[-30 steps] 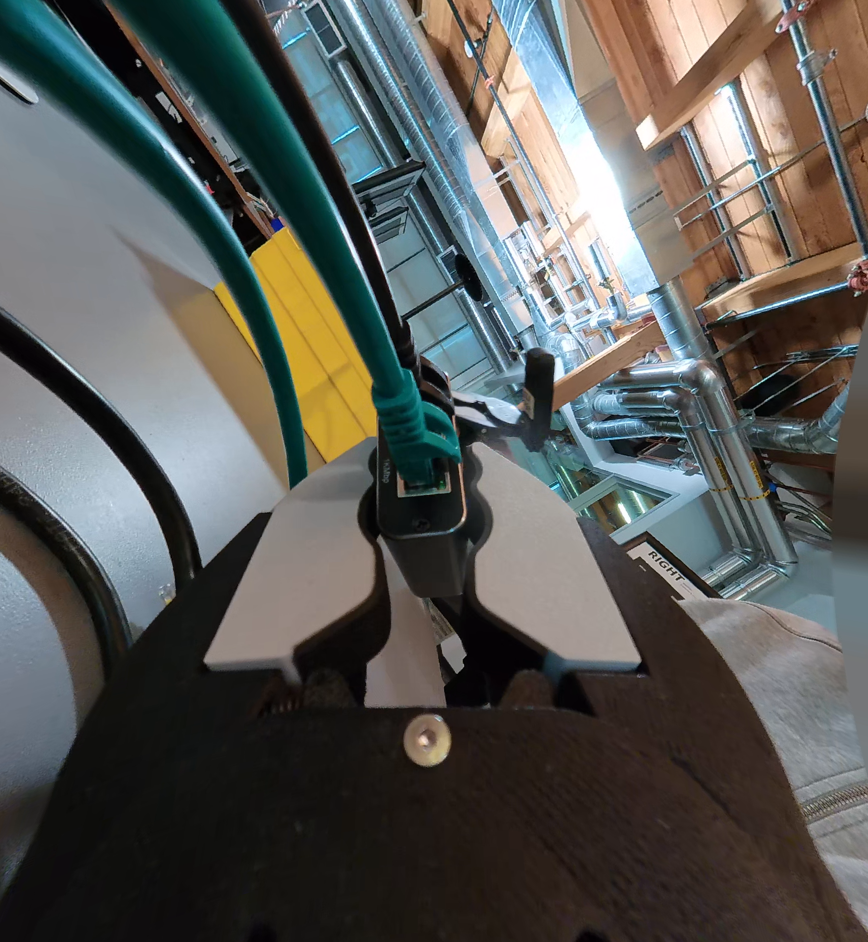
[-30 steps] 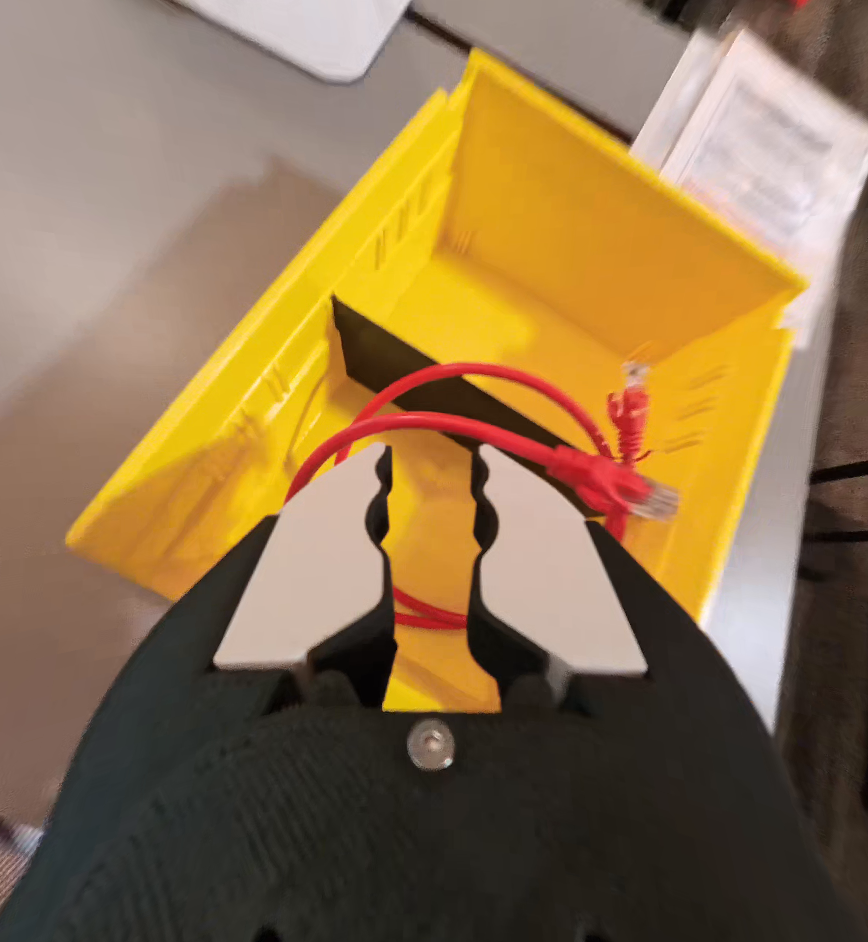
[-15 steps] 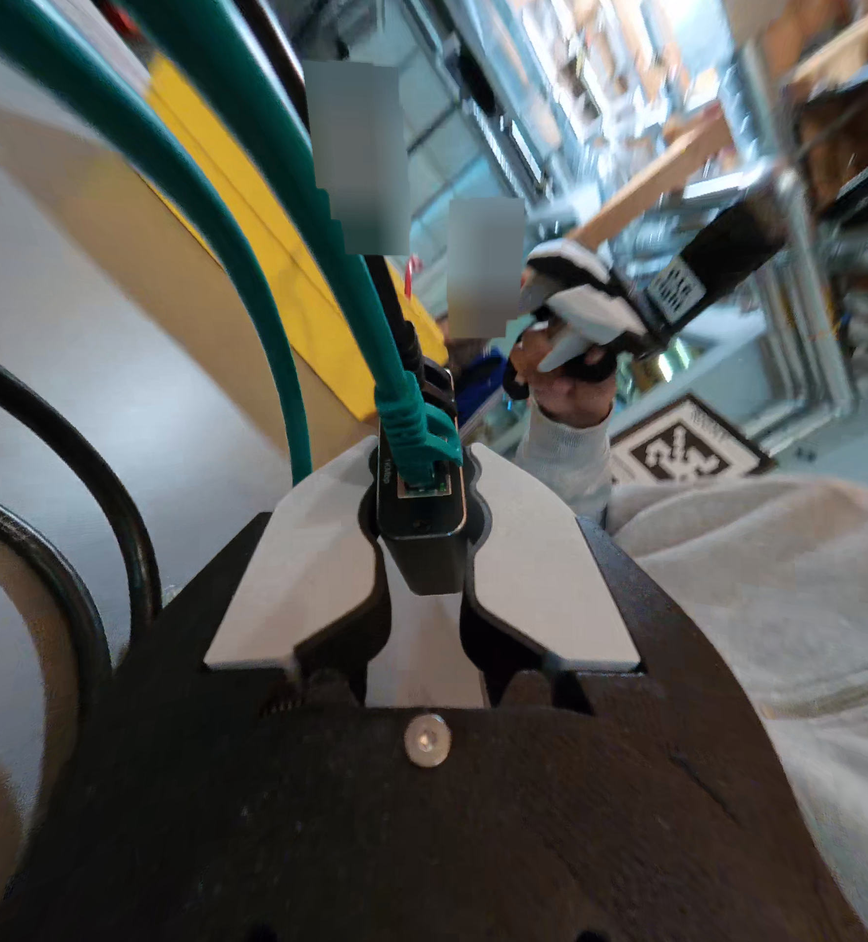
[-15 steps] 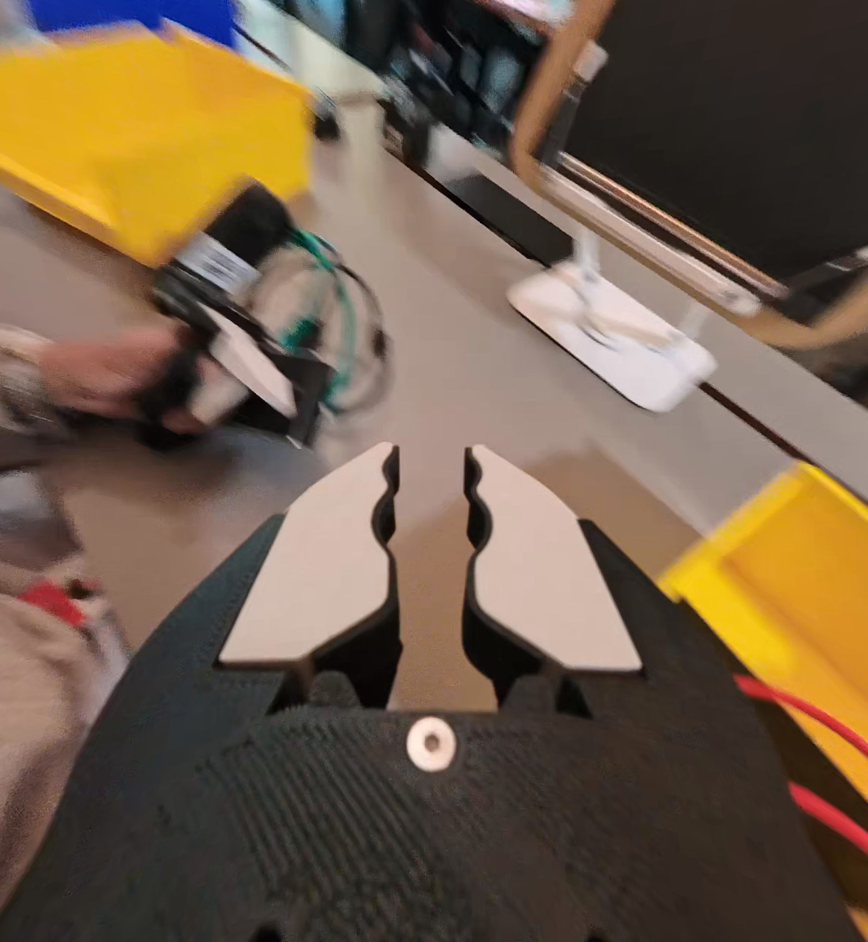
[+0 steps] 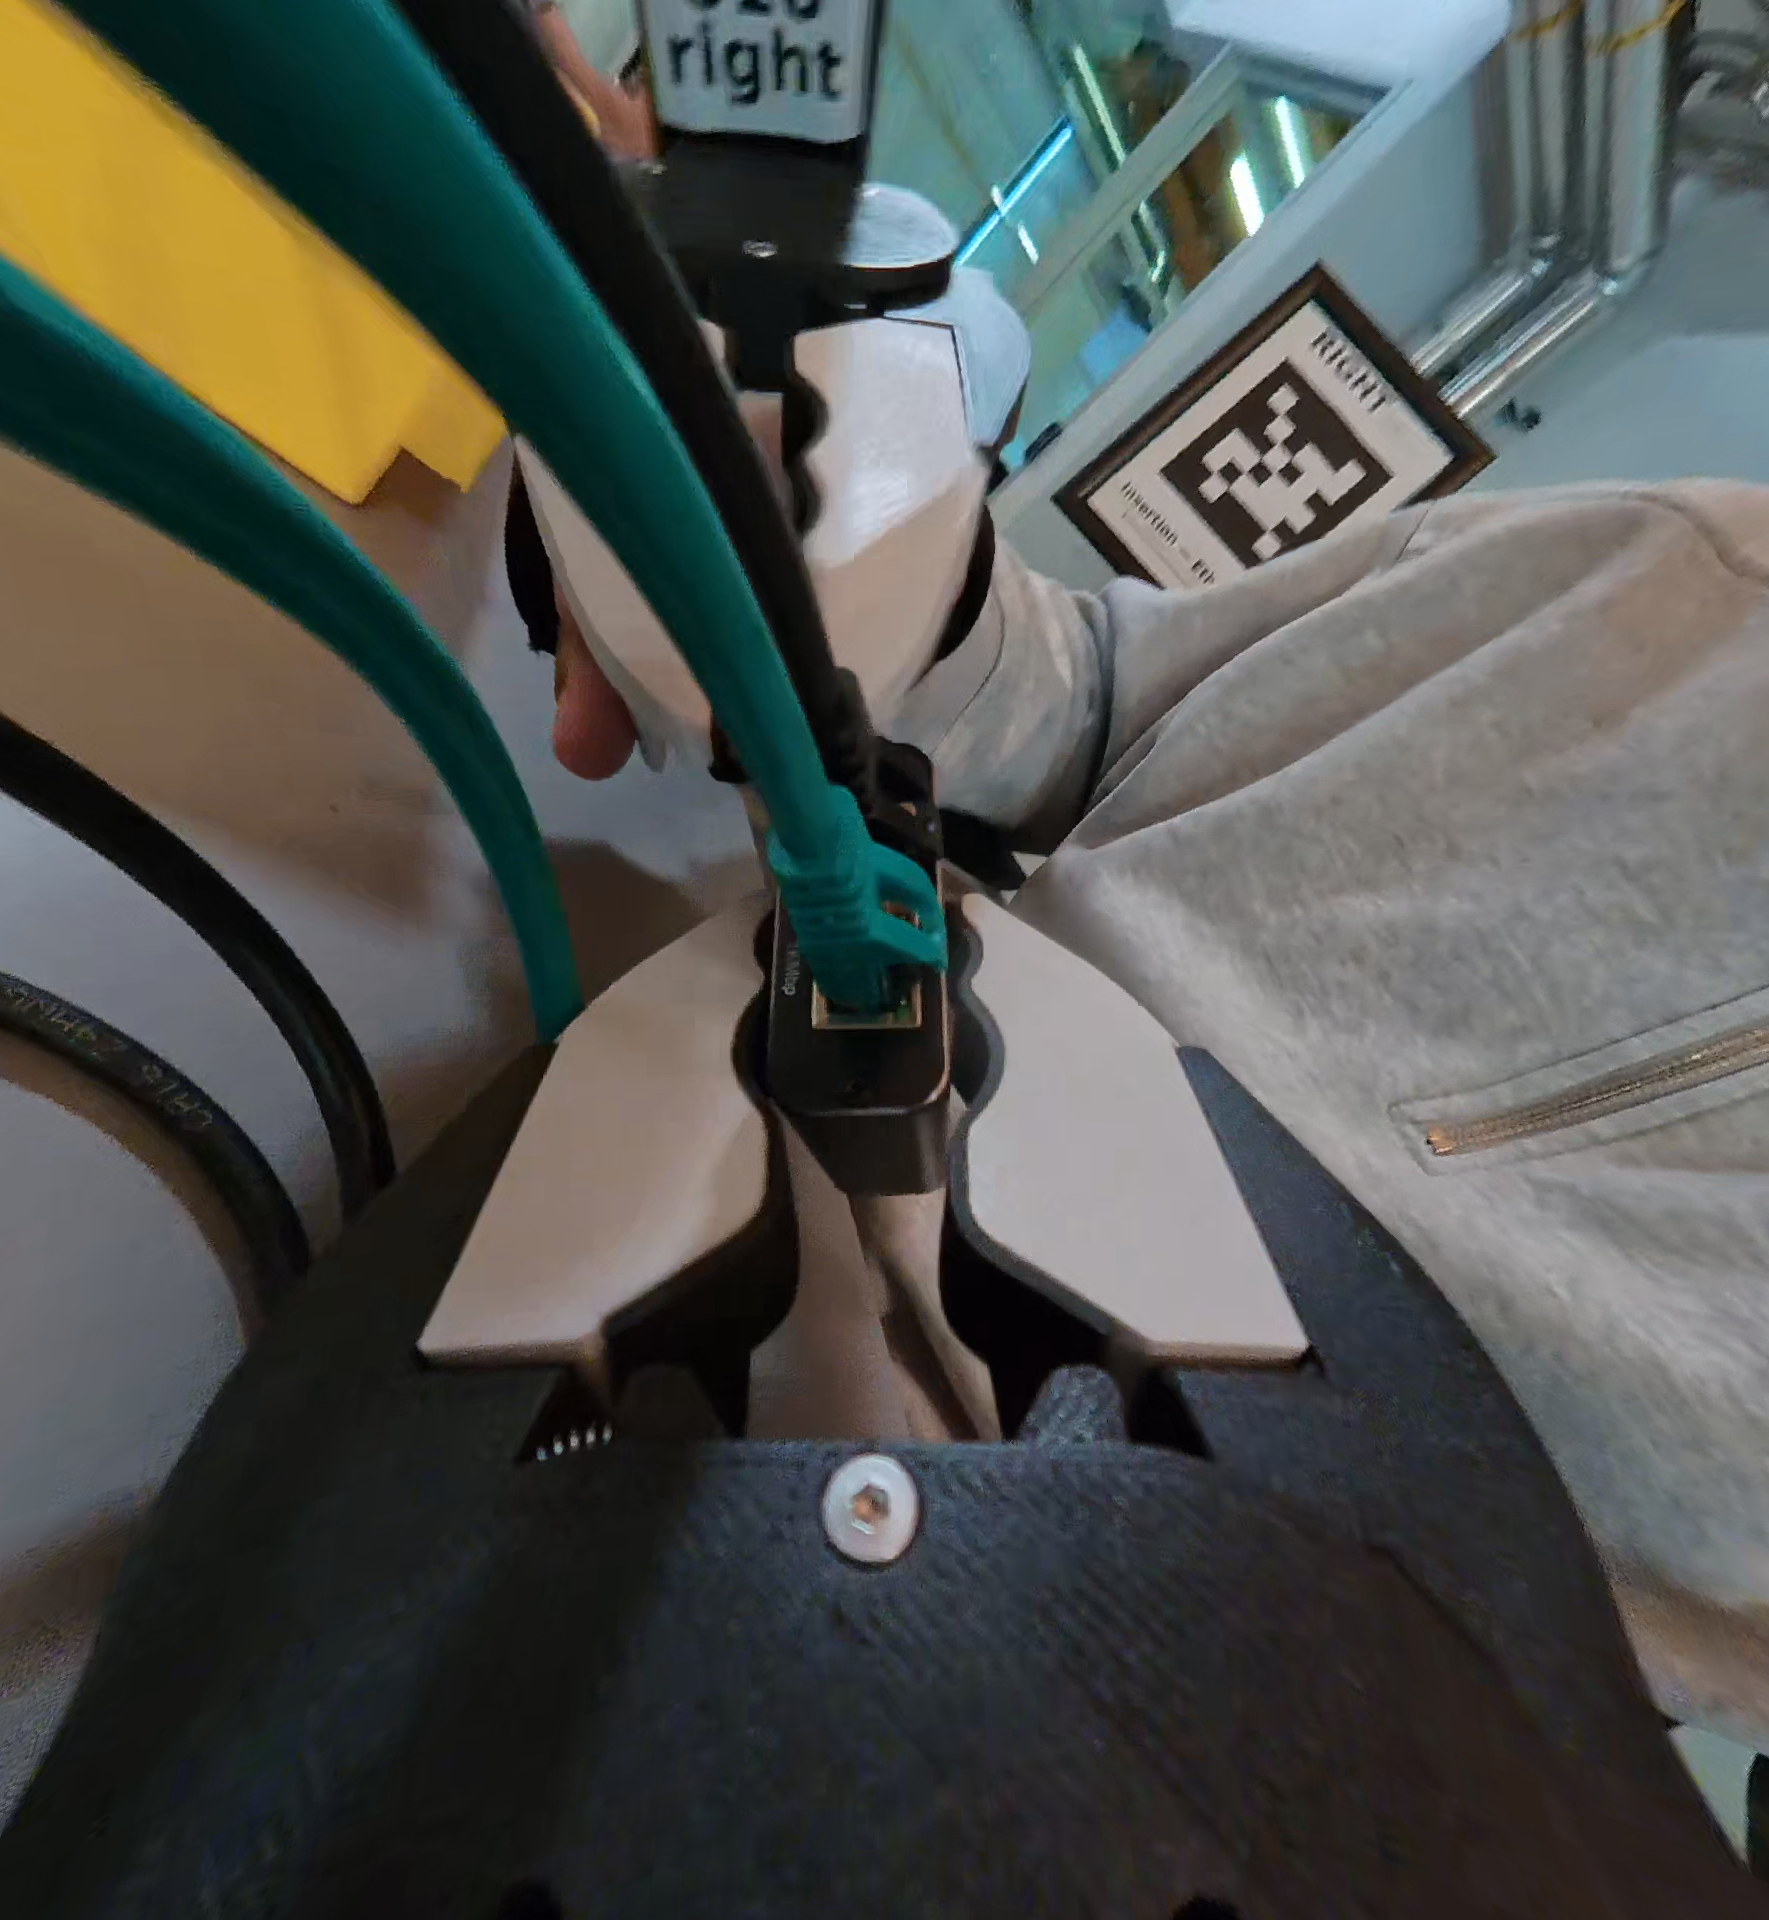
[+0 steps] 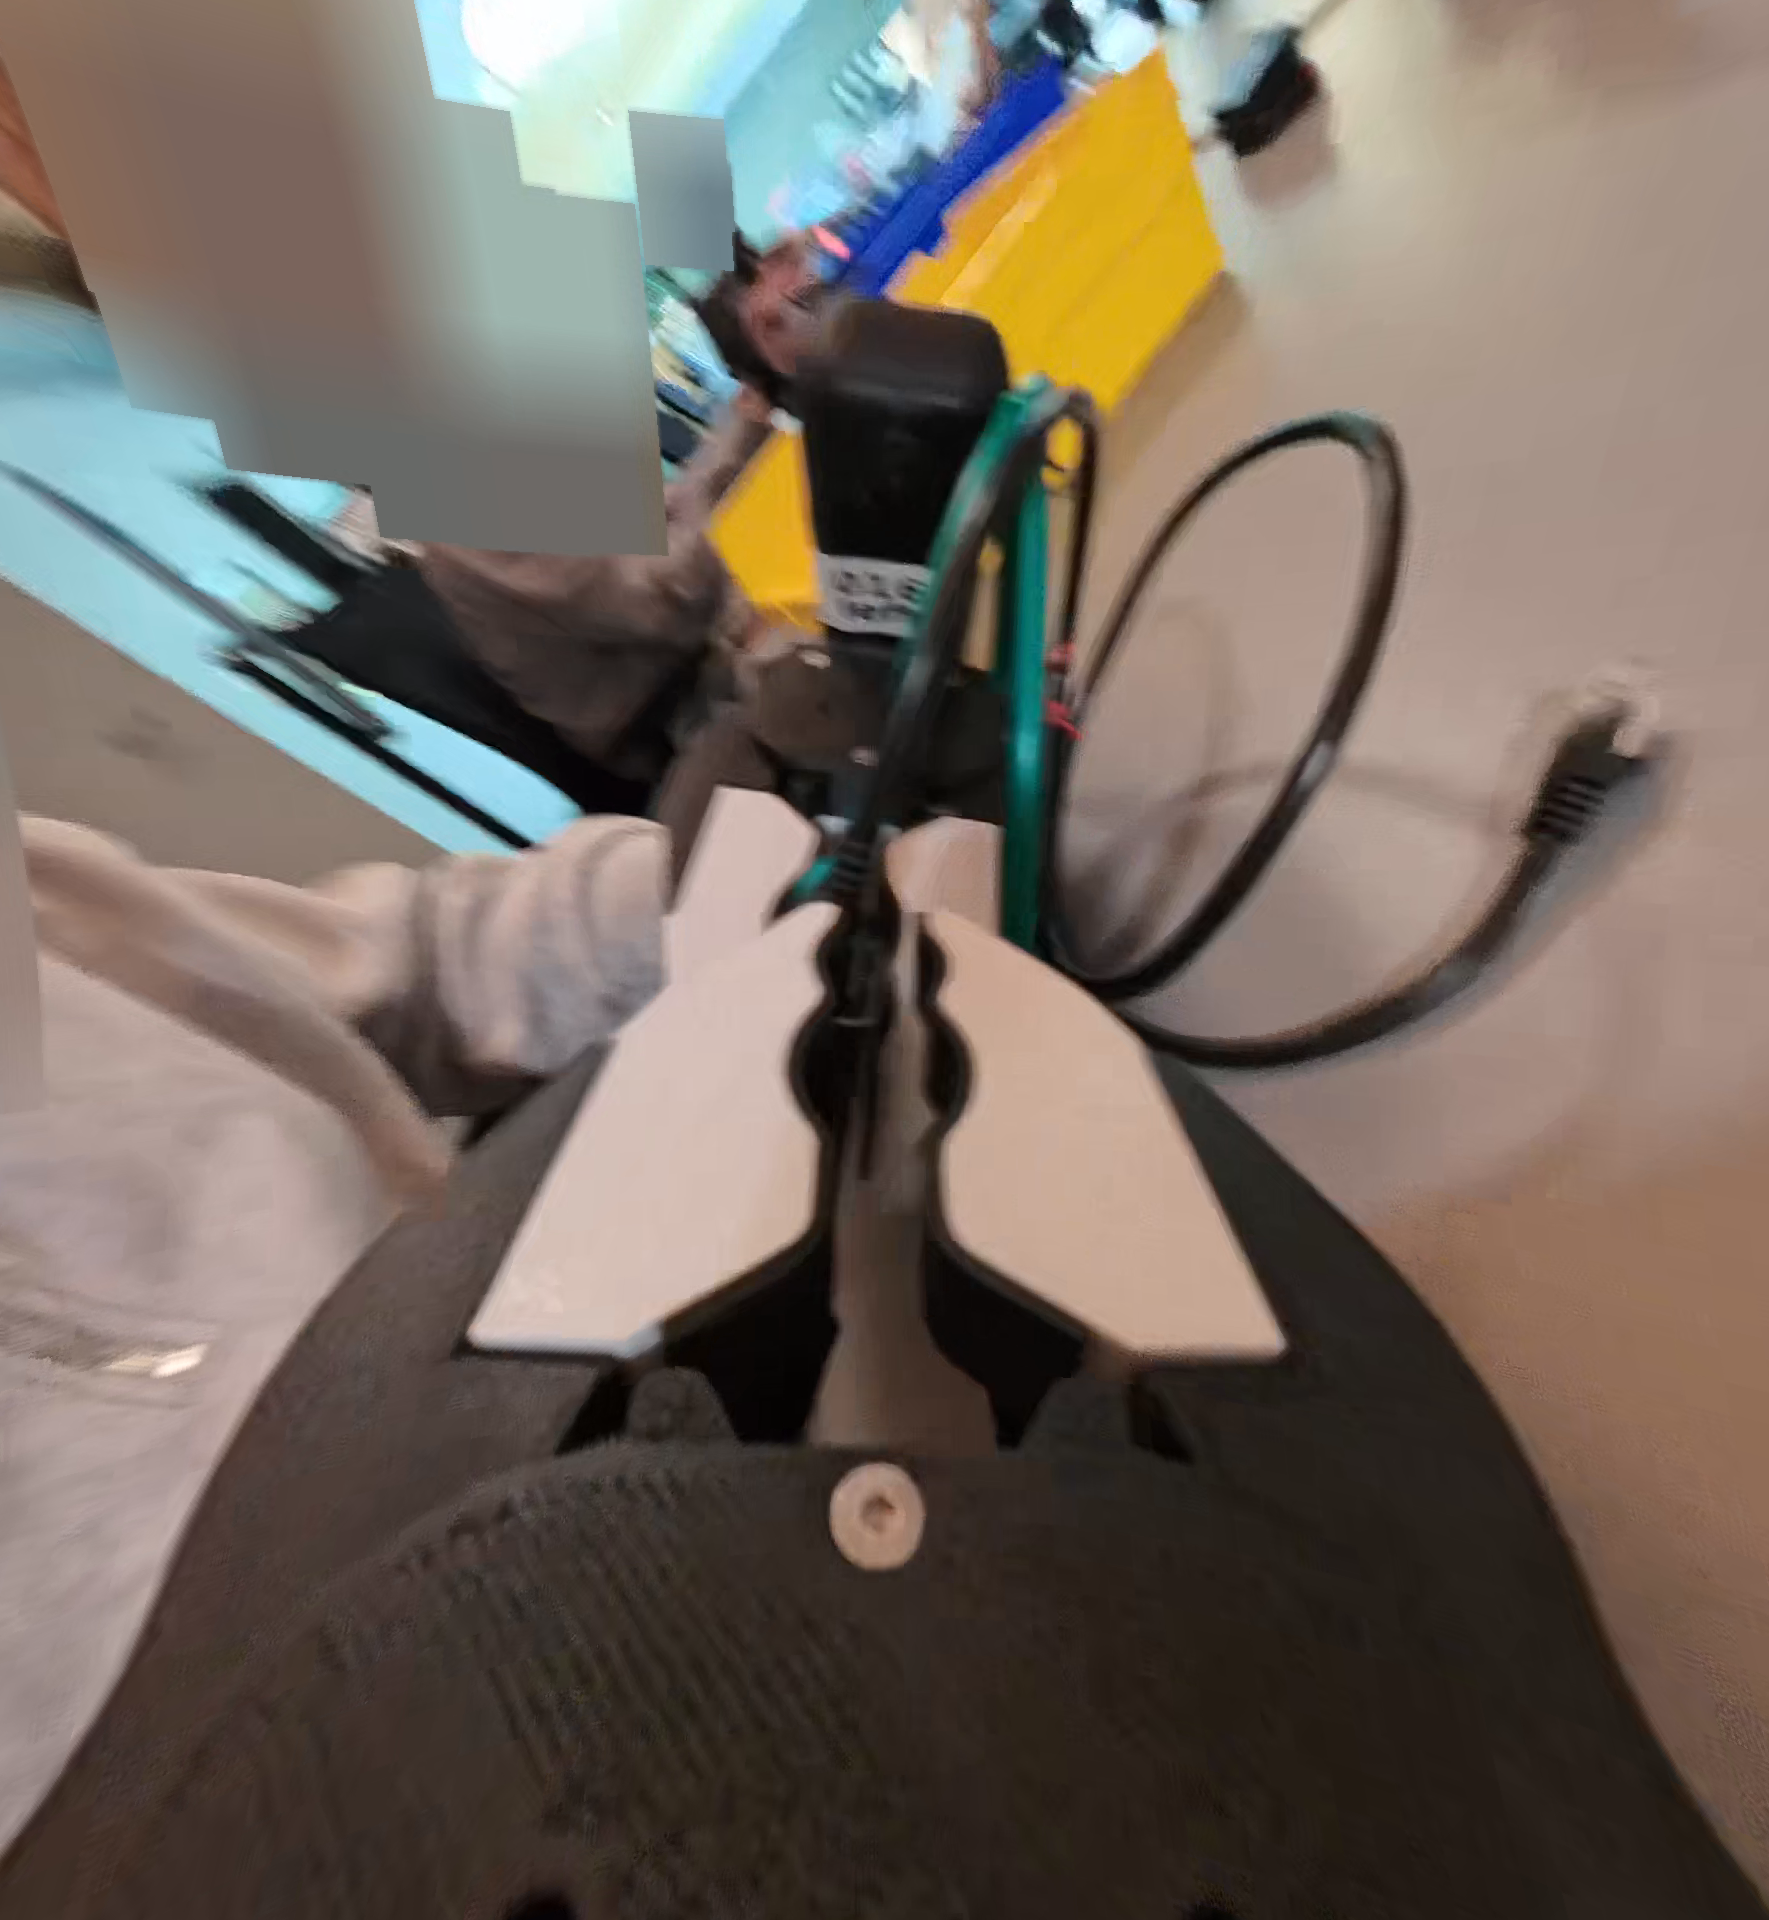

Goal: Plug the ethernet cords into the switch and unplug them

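My left gripper (image 5: 859, 925) is shut on a small black switch (image 5: 859, 1101) and holds it upright. A green ethernet cord (image 5: 547, 364) is plugged into the port facing me by its green plug (image 5: 838, 914). A black cord (image 5: 734, 436) goes into the switch just behind it. My right gripper (image 6: 875, 925) has come in from the far side. Its fingers (image 5: 880, 488) stand either side of the black cord just above the switch, pinched narrowly on the cord's plug end (image 6: 859, 894). The left gripper (image 6: 849, 831) shows right behind it in the blurred right wrist view.
A yellow bin (image 6: 1067, 260) stands on the grey table (image 6: 1482, 1143) behind the grippers. A loose black cord loops over the table and ends in a plug (image 6: 1576, 790) at the right. A grey sleeve (image 5: 1379, 831) and a marker card (image 5: 1275, 447) are at the right.
My right gripper has swung away from the yellow bin with the red cord, crossed to the left gripper and narrowed its jaws around the black cord. The left gripper has kept hold of the switch.
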`<state>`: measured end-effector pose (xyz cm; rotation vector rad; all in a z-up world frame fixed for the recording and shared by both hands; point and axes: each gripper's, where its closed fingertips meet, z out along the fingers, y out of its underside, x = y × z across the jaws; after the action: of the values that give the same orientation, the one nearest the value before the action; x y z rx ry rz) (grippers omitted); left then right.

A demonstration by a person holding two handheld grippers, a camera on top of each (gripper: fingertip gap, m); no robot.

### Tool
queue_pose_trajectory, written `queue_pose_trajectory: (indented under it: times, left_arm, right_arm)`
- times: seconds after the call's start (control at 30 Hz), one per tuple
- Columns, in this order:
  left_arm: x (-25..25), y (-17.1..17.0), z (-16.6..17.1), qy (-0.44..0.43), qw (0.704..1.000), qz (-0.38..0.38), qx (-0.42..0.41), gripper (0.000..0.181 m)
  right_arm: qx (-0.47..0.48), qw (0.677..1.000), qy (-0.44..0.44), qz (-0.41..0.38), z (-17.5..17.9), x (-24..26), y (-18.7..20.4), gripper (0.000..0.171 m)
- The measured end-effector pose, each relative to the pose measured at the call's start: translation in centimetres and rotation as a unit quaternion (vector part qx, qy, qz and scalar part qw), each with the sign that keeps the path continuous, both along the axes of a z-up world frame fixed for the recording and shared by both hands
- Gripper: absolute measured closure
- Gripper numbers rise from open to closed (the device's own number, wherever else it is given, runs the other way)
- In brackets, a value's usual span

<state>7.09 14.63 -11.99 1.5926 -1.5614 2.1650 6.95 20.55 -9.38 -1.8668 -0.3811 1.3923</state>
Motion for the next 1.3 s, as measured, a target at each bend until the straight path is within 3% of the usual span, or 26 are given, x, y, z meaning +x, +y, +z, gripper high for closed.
queue_pose_trajectory:
  times: [0.03, 0.1, 0.2, 0.23, 0.3, 0.4, 0.63, 0.83, 0.93, 1.03, 1.17, 1.3]
  left_arm:
    - [0.0, 0.2, 0.0, 0.005, 1.000, 0.003, -0.009, 0.155]
    - [0.0, 0.1, -0.3, 0.014, 1.000, -0.003, -0.010, 0.155]
    - [0.0, -0.7, -0.6, 0.021, 1.000, -0.019, -0.001, 0.154]
    - [0.0, -0.9, -0.8, 0.028, 0.999, -0.023, 0.003, 0.154]
    - [0.4, -0.4, -0.5, 0.016, 1.000, 0.001, 0.005, 0.147]
    - [0.9, 1.3, 1.5, -0.049, 0.997, 0.062, -0.015, 0.124]
    - [-0.4, 6.8, 5.2, -0.145, 0.967, 0.178, -0.115, 0.124]
    - [0.0, 5.1, 4.8, -0.129, 0.969, 0.128, -0.170, 0.131]
    - [0.4, 5.4, 4.7, -0.126, 0.960, 0.135, -0.210, 0.116]
    - [1.2, 3.7, 3.6, -0.100, 0.974, 0.115, -0.168, 0.107]
    - [1.3, 2.0, 4.1, -0.114, 0.977, 0.095, -0.150, 0.117]
    - [1.4, 2.8, 3.3, -0.093, 0.980, 0.111, -0.135, 0.140]
  right_arm:
    - [-0.002, 0.999, 0.034, 0.018, 0.6, -0.1, -0.3, 0.137]
    - [-0.006, 0.999, 0.023, 0.037, 0.0, -0.7, -0.7, 0.136]
    - [0.024, 0.995, -0.064, 0.071, -1.9, -2.3, -1.8, 0.137]
    - [0.047, 0.994, -0.081, 0.062, -1.9, -2.4, -1.7, 0.146]
    - [0.082, 0.990, -0.108, 0.033, -1.4, -2.1, -1.0, 0.148]
    - [0.117, 0.988, -0.097, -0.007, -0.3, -1.2, -0.3, 0.150]
    - [0.155, 0.981, -0.040, -0.106, 2.2, 2.0, 1.2, 0.152]
    - [0.176, 0.974, 0.013, -0.141, 4.0, 2.3, 1.1, 0.151]
    - [0.192, 0.973, 0.031, -0.125, 4.8, 0.7, 0.4, 0.151]
    - [0.197, 0.973, 0.029, -0.119, 4.9, -0.4, 0.1, 0.151]
    - [0.177, 0.974, 0.054, -0.129, 4.6, -0.9, 0.3, 0.151]
    - [0.192, 0.969, -0.006, -0.153, 3.8, -0.5, 0.9, 0.152]
